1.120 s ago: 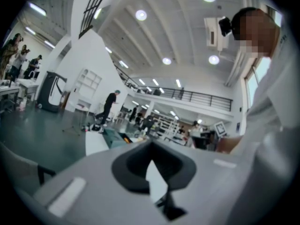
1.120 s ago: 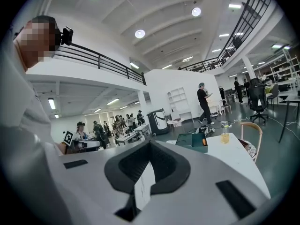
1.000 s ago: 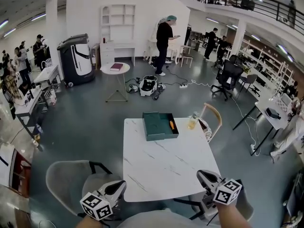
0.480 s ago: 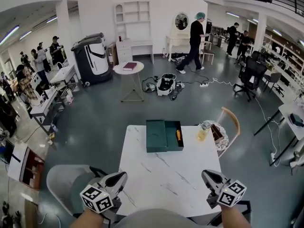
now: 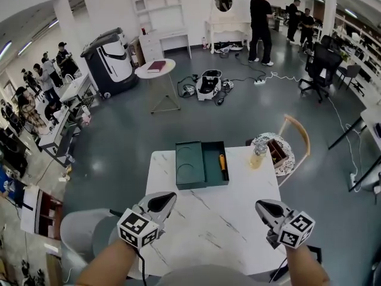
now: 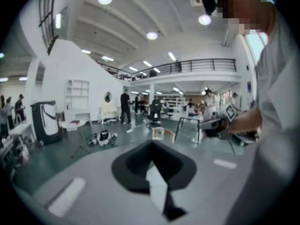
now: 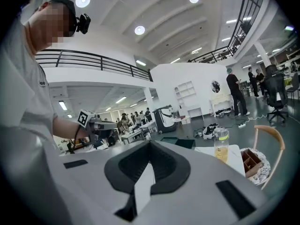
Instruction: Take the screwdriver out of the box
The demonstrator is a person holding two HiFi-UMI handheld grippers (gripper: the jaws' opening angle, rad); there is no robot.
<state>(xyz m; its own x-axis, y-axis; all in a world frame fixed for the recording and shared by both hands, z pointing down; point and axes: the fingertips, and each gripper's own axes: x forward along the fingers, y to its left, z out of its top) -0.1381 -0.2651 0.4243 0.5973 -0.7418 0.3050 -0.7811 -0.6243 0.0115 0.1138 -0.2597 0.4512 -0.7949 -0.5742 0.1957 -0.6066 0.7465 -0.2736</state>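
Green box (image 5: pixel 190 165) at 12 o'clock end of marble table (image 5: pixel 202 231) in head view; orange screwdriver (image 5: pixel 222 162) in its 3 o'clock compartment. Left gripper (image 5: pixel 166 199) at 7, right gripper (image 5: pixel 262 207) at 5, both apart from box.
Left gripper view: jaws together, empty.
Right gripper view: jaws together, empty; bottle (image 7: pixel 221 146) at 3 o'clock.

You've brought both grippers forward. Your left gripper (image 5: pixel 168 198) hung off the near left corner of the table (image 5: pixel 202 231); it is now above the table's near left part. Your right gripper (image 5: pixel 262 206) has come from the table's near right corner further along its right side. Your head has swung too, so the table sits squarer in view. Far beyond the table, the person in black (image 5: pixel 260 16) has walked off to the right.
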